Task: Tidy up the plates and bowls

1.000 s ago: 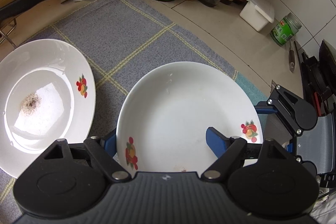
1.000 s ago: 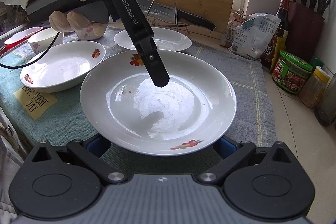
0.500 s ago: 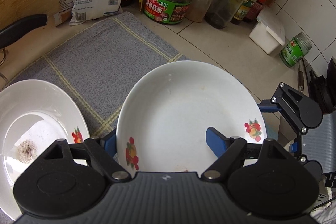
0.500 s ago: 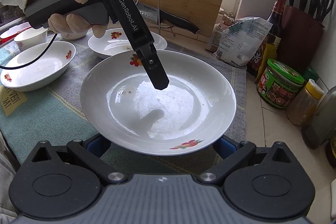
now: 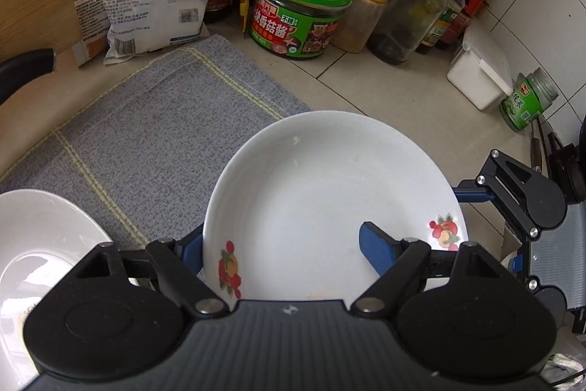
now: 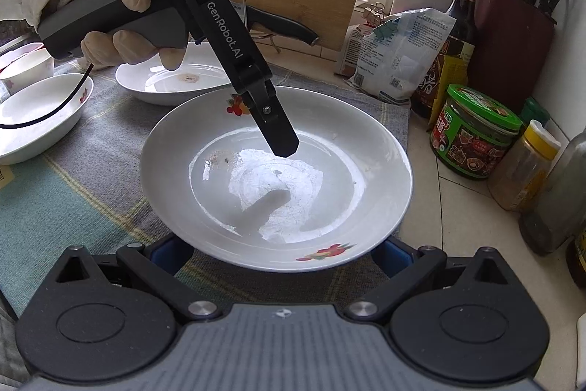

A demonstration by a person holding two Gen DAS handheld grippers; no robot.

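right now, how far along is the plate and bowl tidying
Nothing looks stacked yet. In hand: the fruit-print plate, pinched at its rim by the left gripper, the right gripper under its near edge. Still to do: the stained plate, a deep dish and a small bowl, sitting apart.

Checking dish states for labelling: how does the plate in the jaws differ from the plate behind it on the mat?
The held plate is clamped at its rim by the left gripper; the rear plate lies free on the grey mat. The held plate shows only faint specks; the rear plate has a brown stain at its centre. Both are white and shallow.
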